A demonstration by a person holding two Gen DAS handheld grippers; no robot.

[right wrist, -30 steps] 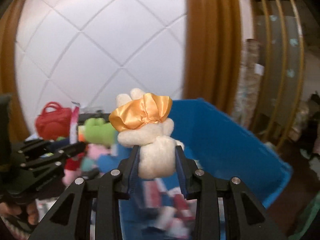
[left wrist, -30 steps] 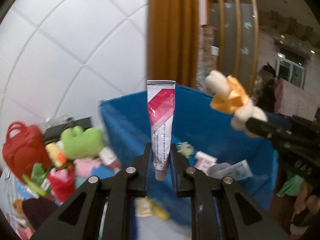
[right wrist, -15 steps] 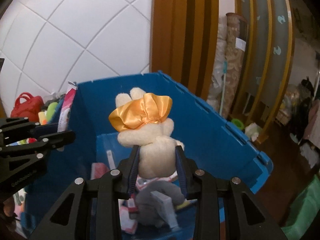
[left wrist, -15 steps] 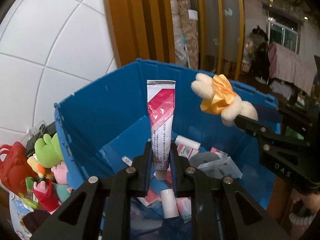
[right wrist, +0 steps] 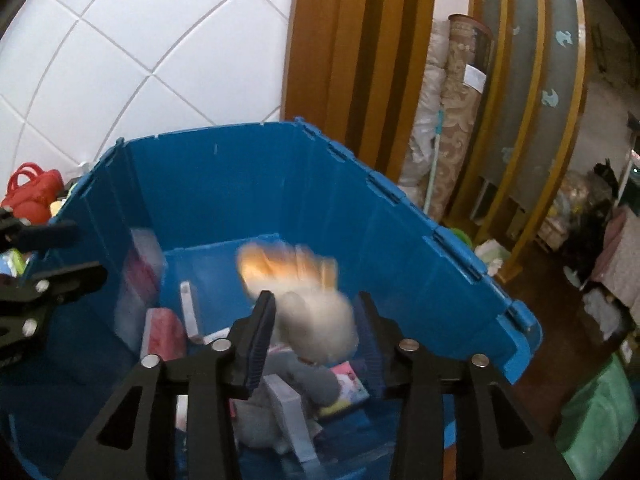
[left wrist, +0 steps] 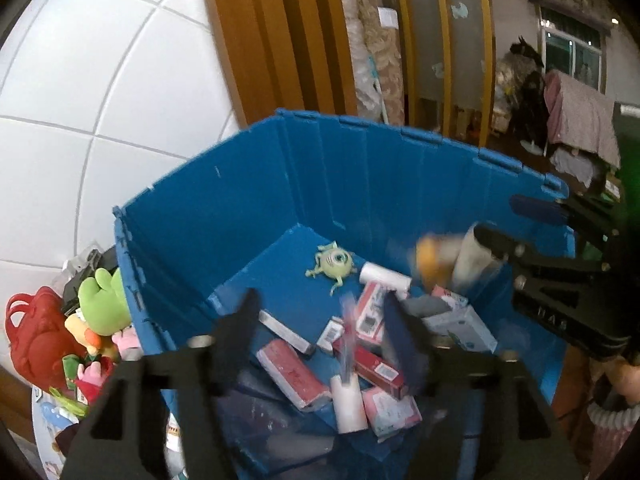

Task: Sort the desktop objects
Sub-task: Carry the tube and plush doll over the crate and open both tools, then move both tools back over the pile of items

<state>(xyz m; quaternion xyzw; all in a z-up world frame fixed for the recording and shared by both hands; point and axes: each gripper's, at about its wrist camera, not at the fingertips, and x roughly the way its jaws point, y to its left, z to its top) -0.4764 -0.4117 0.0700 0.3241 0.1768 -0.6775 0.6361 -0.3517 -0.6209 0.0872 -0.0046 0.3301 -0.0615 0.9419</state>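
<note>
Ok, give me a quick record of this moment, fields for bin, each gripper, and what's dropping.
bin: blue bin, holding boxes and small toys
left gripper: jaws just opened, blurred tube falling between them
right gripper: jaws just opening, blurred plush slipping free between them
outside bin: red bag, green plush

blurred cream plush (right wrist: pixel 320 316) with orange bow and toothpaste tube (left wrist: pixel 349 332) over blue bin (left wrist: pixel 248 200).

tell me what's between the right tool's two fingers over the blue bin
In the right wrist view, the blurred cream plush toy with the orange bow sits in the gap of the right tool, apparently dropping toward the blue bin.
</note>
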